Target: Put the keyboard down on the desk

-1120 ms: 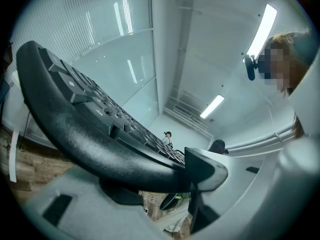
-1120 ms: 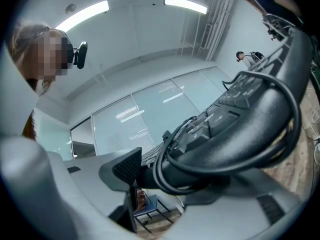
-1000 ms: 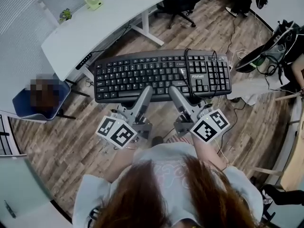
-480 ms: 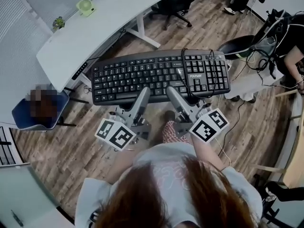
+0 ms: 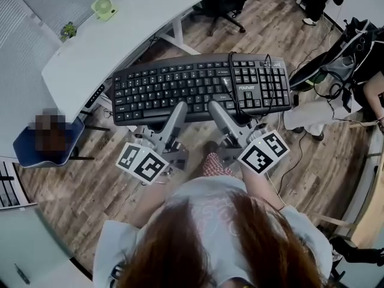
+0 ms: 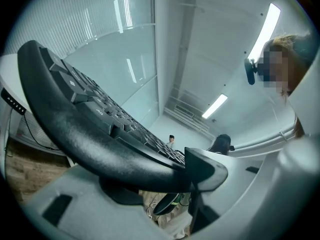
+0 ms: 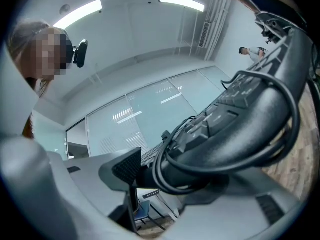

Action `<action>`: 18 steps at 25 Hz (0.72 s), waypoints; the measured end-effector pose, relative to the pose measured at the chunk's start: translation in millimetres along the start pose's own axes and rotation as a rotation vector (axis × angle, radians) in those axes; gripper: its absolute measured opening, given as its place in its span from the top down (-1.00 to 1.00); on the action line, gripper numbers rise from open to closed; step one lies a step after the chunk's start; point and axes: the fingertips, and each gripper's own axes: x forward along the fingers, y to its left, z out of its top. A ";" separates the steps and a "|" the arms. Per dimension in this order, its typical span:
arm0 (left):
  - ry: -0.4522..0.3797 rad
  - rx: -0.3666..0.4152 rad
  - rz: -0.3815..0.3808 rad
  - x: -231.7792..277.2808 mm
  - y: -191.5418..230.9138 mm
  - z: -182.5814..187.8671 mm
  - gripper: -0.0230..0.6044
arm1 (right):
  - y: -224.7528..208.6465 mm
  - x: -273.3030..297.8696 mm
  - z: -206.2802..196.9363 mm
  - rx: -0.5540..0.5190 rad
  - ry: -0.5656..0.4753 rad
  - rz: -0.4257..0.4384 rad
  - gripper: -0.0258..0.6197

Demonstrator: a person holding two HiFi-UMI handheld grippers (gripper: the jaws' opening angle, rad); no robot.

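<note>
**Keyboard held up by both tongs, beside the desk**

In the head view a black full-size keyboard (image 5: pixel 201 86) lies across the upper middle of the frame, keys up, carried by its near long edge. The left gripper (image 5: pixel 177 108) is clenched on that edge below the letter keys. The right gripper (image 5: pixel 213 108) is clenched on it a little further right, near the arrow keys. The keyboard's own cable (image 5: pixel 231 77) is looped round the body, between the main keys and the number pad.

The left gripper view shows the keyboard's rounded edge (image 6: pixel 90 134) pinched between the two jaws of the left gripper (image 6: pixel 170 176). In the right gripper view the right gripper (image 7: pixel 170 181) is closed on the keyboard (image 7: pixel 240 134), with loops of cable (image 7: pixel 165 169) just beside the ribbed pad.

The white desk (image 5: pixel 120 35) fills the upper left of the head view, its edge close to the keyboard's left end. A small green fan (image 5: pixel 103 6) and a little plant (image 5: pixel 68 30) stand on it. Wood floor (image 5: pixel 78 191) shows under the keyboard and tongs, and a black office chair (image 5: pixel 225 2) stands at the top.
</note>
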 end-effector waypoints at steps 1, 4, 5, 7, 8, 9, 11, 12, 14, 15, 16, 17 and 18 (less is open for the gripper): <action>-0.001 0.003 -0.003 0.4 -0.8 1.4 0.16 | 0.8 0.3 1.3 -0.001 -0.004 0.002 0.10; -0.008 0.017 -0.014 4.2 -2.1 4.0 0.16 | -0.2 2.0 5.2 -0.009 -0.020 0.010 0.10; -0.011 0.021 -0.016 5.2 -1.9 3.7 0.16 | -1.3 2.4 5.5 -0.011 -0.023 0.015 0.10; -0.020 0.026 -0.016 6.7 -0.6 1.9 0.16 | -3.9 3.3 5.2 -0.016 -0.025 0.024 0.10; -0.026 0.028 -0.015 7.2 0.4 1.3 0.16 | -5.1 4.2 4.8 -0.020 -0.024 0.030 0.10; -0.033 0.031 -0.012 7.4 1.4 1.1 0.16 | -6.0 5.4 4.3 -0.022 -0.023 0.037 0.10; -0.045 0.039 0.000 6.3 2.8 1.8 0.16 | -6.6 7.9 3.3 -0.019 -0.016 0.055 0.10; -0.049 0.042 0.008 5.5 3.0 2.0 0.16 | -6.6 8.7 2.8 -0.016 -0.012 0.062 0.10; -0.054 0.047 0.016 5.4 3.8 2.0 0.16 | -7.7 10.2 2.0 -0.012 -0.009 0.072 0.10; -0.056 0.051 0.016 6.4 4.7 2.0 0.16 | -9.0 11.4 1.8 -0.012 -0.012 0.077 0.10; -0.057 0.056 0.014 8.1 6.0 2.0 0.16 | -10.6 12.9 1.9 -0.013 -0.017 0.080 0.10; -0.058 0.060 0.012 10.2 7.1 2.0 0.16 | -12.3 14.3 2.4 -0.014 -0.022 0.083 0.10; -0.059 0.064 0.009 12.0 7.6 2.1 0.16 | -13.7 15.2 3.1 -0.014 -0.027 0.085 0.10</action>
